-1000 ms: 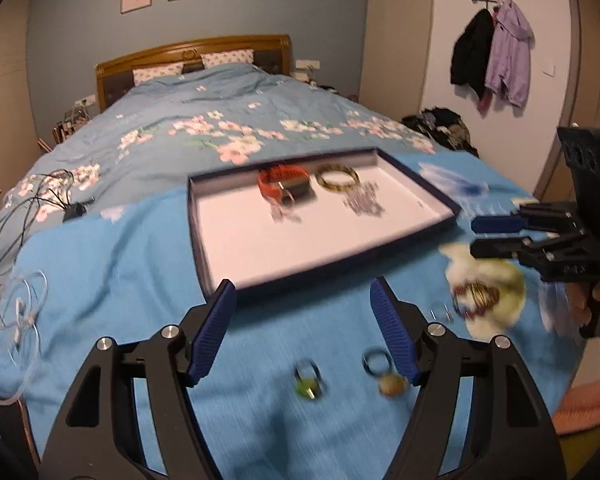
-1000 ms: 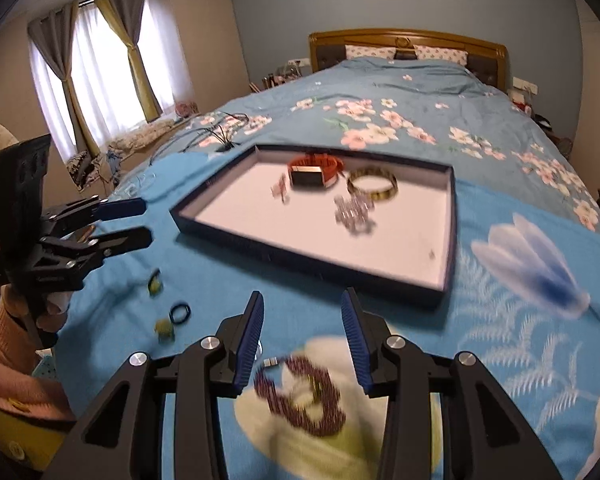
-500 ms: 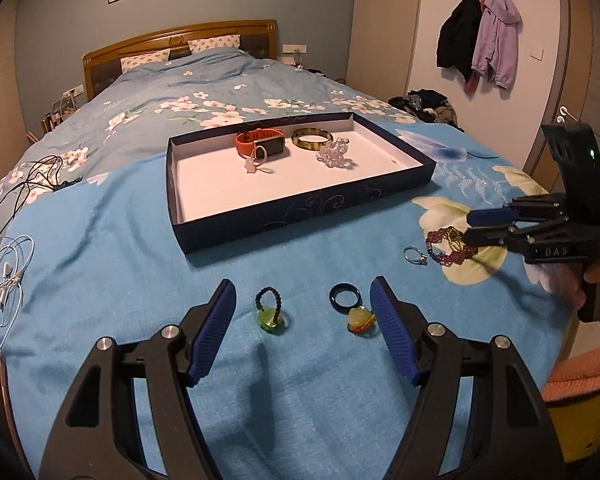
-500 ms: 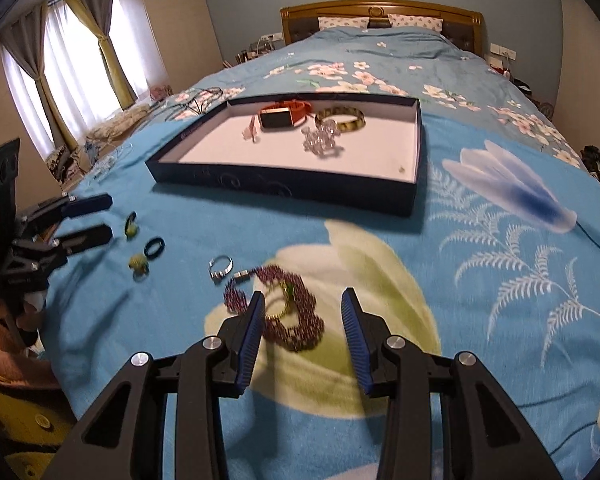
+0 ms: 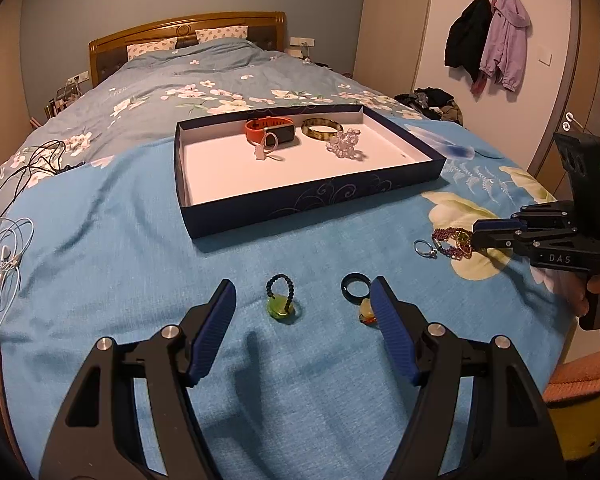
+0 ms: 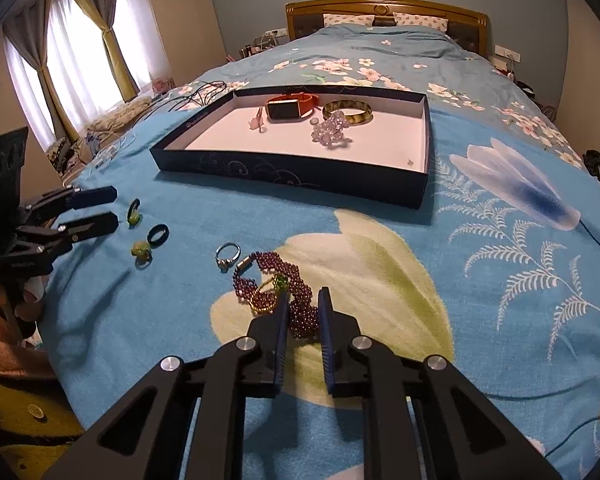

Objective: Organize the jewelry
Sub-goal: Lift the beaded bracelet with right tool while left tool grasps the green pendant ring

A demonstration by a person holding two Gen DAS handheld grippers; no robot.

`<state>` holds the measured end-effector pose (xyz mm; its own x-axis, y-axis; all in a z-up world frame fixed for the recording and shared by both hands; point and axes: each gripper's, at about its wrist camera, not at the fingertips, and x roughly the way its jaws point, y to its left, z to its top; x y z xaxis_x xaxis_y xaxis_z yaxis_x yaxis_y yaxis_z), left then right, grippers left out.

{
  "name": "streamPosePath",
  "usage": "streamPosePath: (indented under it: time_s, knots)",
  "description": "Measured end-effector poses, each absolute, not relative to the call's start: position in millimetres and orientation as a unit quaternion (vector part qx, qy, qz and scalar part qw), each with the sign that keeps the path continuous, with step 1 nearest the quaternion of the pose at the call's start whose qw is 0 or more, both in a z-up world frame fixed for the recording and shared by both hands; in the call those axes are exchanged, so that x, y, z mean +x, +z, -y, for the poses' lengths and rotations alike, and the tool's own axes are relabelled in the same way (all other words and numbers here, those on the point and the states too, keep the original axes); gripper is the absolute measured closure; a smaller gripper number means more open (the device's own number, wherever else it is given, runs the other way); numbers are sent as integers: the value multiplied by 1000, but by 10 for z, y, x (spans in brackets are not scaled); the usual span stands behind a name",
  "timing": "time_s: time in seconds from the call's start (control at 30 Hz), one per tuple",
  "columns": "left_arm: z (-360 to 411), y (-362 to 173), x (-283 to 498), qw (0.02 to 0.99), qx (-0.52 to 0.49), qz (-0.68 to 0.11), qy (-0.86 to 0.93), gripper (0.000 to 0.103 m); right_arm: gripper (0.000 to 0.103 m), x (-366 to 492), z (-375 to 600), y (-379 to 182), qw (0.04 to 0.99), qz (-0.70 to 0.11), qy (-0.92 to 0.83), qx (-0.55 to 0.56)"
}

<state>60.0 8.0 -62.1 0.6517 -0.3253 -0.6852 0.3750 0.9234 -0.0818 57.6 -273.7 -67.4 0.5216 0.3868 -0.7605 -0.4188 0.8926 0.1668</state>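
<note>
A dark blue tray (image 5: 312,200) (image 6: 284,172) on the bed holds an orange watch (image 5: 270,130), a bangle (image 5: 322,129) and a crystal piece (image 5: 344,145). My left gripper (image 5: 302,294) is open, low over a green-stone bead ring (image 5: 281,300), with a black ring (image 5: 355,286) and a yellow ring (image 5: 366,312) by its right finger. My right gripper (image 6: 303,300) has its jaws narrowed around the near end of a purple bead bracelet (image 6: 276,280) that lies on the blanket. A silver ring (image 6: 226,256) lies beside the bracelet.
White and black cables (image 5: 4,248) lie on the blanket at the left. The bed edge runs close in front of both grippers. Coats (image 5: 488,40) hang on the right wall.
Both grippers have dropped and pulled back towards the near bed edge. The right gripper's jaws have narrowed around the purple bracelet. The left gripper stays open.
</note>
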Motion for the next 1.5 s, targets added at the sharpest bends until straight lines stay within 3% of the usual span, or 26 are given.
streamPosePath:
  time_s: [0.73,1.0,1.13,1.4,1.5]
  knots:
    - [-99,-676,659,903,39,-382,-193,37,90,653,2733,-162,891,-363,267,49]
    - [-132,-797,783,889,30,-419,-184,62,90,703,2687,-180,889,-363,273,51]
    - [-110,-830,802,886,35,-425,-184,64,90,717,2686,-189,889,-363,275,54]
    - [-173,-829,835,887,22,-428,-173,87,90,753,2683,-164,891,-357,275,56]
    - [-172,-818,847,889,17,-425,-171,87,90,766,2680,-135,892,-352,276,57]
